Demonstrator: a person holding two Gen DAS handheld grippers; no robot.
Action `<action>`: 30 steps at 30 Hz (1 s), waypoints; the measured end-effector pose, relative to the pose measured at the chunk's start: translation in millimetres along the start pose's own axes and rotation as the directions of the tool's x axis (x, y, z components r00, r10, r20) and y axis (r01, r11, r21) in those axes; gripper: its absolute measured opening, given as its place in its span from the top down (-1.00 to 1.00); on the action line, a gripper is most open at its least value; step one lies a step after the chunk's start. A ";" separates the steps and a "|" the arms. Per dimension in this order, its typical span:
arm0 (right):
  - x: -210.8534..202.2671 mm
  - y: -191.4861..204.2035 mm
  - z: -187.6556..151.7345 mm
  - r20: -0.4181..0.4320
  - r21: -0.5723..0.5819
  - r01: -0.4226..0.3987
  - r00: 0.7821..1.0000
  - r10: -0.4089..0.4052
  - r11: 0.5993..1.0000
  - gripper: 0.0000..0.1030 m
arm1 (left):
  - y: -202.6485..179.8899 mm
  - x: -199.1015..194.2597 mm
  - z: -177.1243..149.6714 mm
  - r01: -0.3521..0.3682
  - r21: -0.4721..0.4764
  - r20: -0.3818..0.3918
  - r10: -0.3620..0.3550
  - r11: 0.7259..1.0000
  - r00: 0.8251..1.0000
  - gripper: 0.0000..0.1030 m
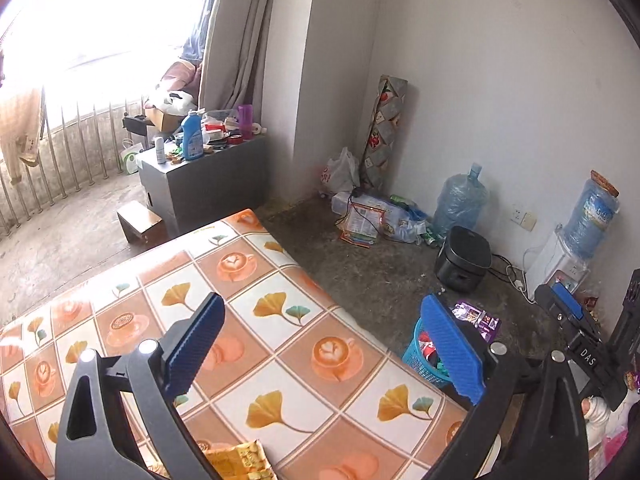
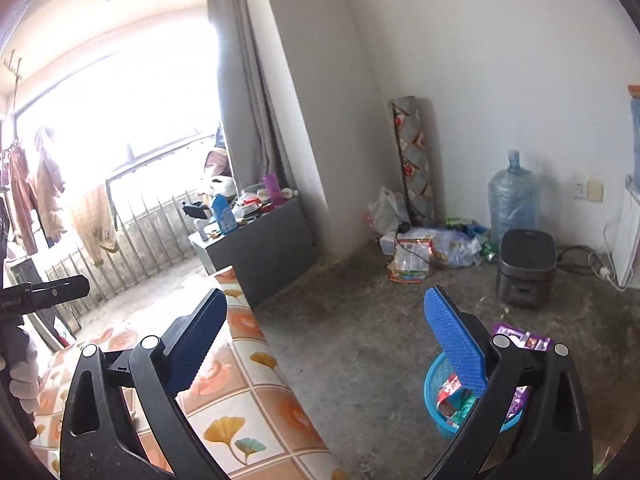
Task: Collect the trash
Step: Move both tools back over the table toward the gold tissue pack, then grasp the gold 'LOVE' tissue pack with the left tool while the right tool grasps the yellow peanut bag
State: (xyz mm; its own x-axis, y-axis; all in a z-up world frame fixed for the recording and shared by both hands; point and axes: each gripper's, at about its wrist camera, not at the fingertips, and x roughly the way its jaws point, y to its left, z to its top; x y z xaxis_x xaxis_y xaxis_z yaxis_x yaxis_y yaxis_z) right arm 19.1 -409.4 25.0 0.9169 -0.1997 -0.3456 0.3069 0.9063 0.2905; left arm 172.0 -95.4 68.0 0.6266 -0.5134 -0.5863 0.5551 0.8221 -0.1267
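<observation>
My left gripper is open and holds nothing; it hovers over the table with the ginkgo-and-coffee patterned cloth. A yellow snack wrapper lies on the cloth below its left finger. On the floor off the table's right edge stands a blue trash basket with wrappers inside, partly hidden by the right finger. A purple wrapper shows at its far side. My right gripper is open and empty, above the table's edge and the floor. Its view shows the basket and purple wrapper.
A black rice cooker with its cable sits on the concrete floor near a water dispenser and a spare water jug. Bags and packets pile against the wall. A grey cabinet carries cluttered bottles.
</observation>
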 end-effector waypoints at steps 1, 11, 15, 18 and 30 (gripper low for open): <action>-0.1 8.6 -0.7 -0.008 -0.011 -0.021 1.000 0.021 1.000 -0.84 | 6.8 -8.7 -6.6 0.002 -0.016 0.004 -0.002 1.000 1.000 -0.87; 13.2 92.9 -42.3 -0.298 -0.035 -0.326 0.906 0.301 0.945 -0.84 | 78.5 -94.8 -73.1 -0.068 -0.197 0.061 0.081 0.978 0.995 -0.87; 15.9 99.3 -55.9 -0.383 -0.005 -0.363 0.861 0.334 0.932 -0.84 | 101.6 -120.3 -99.7 -0.133 -0.223 0.053 0.148 0.966 0.988 -0.87; 12.3 103.5 -67.0 -0.429 0.052 -0.389 0.823 0.372 0.920 -0.84 | 119.8 -132.4 -118.6 -0.161 -0.267 0.024 0.173 0.950 0.985 -0.87; 7.0 148.7 -93.1 -0.572 0.166 -0.448 0.682 0.456 0.879 -0.63 | 145.8 -133.6 -164.2 -0.157 -0.345 -0.061 0.145 0.925 0.988 -0.75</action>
State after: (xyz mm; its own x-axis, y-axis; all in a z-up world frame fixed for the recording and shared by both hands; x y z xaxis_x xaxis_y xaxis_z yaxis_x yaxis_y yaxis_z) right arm 47.4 -241.4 -17.3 0.6188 0.4899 -0.6140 -0.0983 0.8238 0.5582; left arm 79.4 133.5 -3.6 0.6657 -0.3730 -0.6464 0.2261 0.9262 -0.3016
